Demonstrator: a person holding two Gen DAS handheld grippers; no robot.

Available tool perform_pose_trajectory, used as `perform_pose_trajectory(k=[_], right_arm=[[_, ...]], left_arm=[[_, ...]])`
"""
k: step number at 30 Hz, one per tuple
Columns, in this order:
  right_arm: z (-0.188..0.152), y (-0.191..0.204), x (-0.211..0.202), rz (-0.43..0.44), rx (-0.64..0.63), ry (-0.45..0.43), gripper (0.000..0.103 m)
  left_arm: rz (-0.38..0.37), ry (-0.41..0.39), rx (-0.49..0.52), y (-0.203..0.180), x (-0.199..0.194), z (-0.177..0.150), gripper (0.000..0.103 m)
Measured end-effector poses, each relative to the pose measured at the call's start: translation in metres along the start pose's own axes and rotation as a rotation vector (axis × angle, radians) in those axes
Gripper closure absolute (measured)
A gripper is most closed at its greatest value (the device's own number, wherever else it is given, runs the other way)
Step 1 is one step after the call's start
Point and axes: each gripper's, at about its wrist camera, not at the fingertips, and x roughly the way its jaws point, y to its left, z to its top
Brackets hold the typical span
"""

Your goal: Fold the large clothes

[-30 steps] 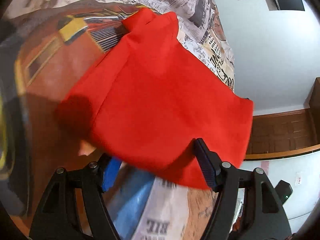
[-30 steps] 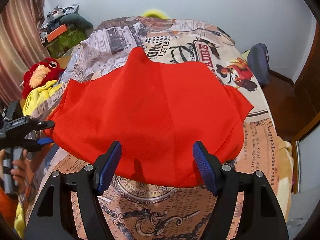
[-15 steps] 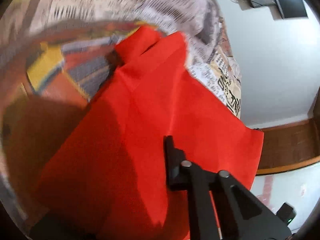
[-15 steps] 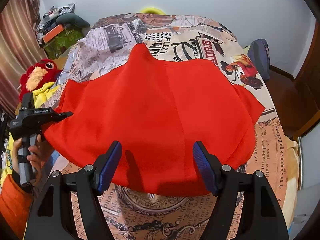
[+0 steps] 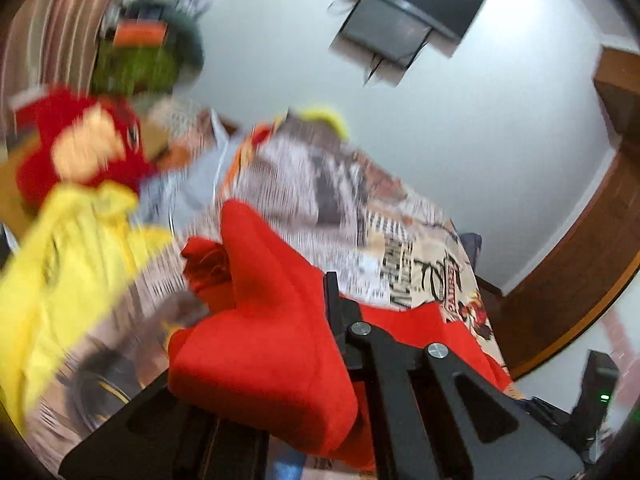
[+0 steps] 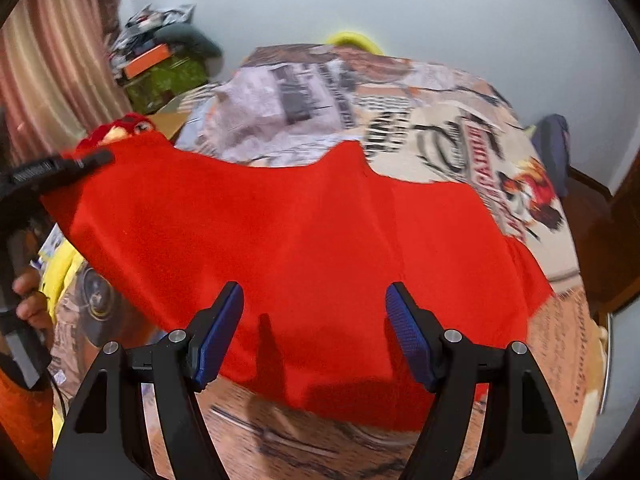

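Left gripper (image 6: 102,158) clamped on the left edge of the red cloth (image 6: 304,240), that edge raised off the bed (image 6: 440,120). Right gripper (image 6: 314,336) jaws wide, nothing between the pads, poised over the cloth's near edge. Rest of cloth spread on the printed bedsheet; yellow garment (image 5: 60,264) and red plush (image 5: 80,152) off to the left.

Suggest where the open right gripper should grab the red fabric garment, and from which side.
Probably the near hem of the red fabric garment, on its right-hand stretch, coming in low from the near edge of the newspaper-print bedspread. That hem lies flat and free just ahead of the right gripper, whose jaws stand open. The left gripper already pinches the opposite corner, lifted.
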Motion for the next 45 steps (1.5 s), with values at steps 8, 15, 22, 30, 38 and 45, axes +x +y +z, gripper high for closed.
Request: perform_pose_trajectory(k=[8, 15, 22, 30, 38, 45], right_arm=[[-0.009, 0.034, 0.075, 0.076, -0.043, 0.157, 0.023], [-0.009, 0.009, 0.045, 0.142, 0.015, 0.111, 0.021], [-0.037, -0.082, -0.017, 0.009, 0.183, 0.013, 0.021], [-0.078, -0.162, -0.058, -0.123, 0.331, 0.01, 0.021], [-0.096, -0.184, -0.081, -0.134, 0.384, -0.016, 0.021], [-0.087, -0.176, -0.089, -0.119, 0.372, -0.049, 0.021]], left_arm=[[0.005, -0.05, 0.142, -0.034, -0.006, -0.001, 0.101], [-0.024, -0.023, 0.204, -0.074, 0.002, -0.012, 0.101], [-0.137, -0.001, 0.358, -0.169, 0.007, -0.035, 0.101], [-0.31, 0.461, 0.535, -0.25, 0.094, -0.137, 0.101], [-0.325, 0.701, 0.493, -0.222, 0.132, -0.181, 0.099], [-0.331, 0.599, 0.643, -0.233, 0.075, -0.174, 0.06]])
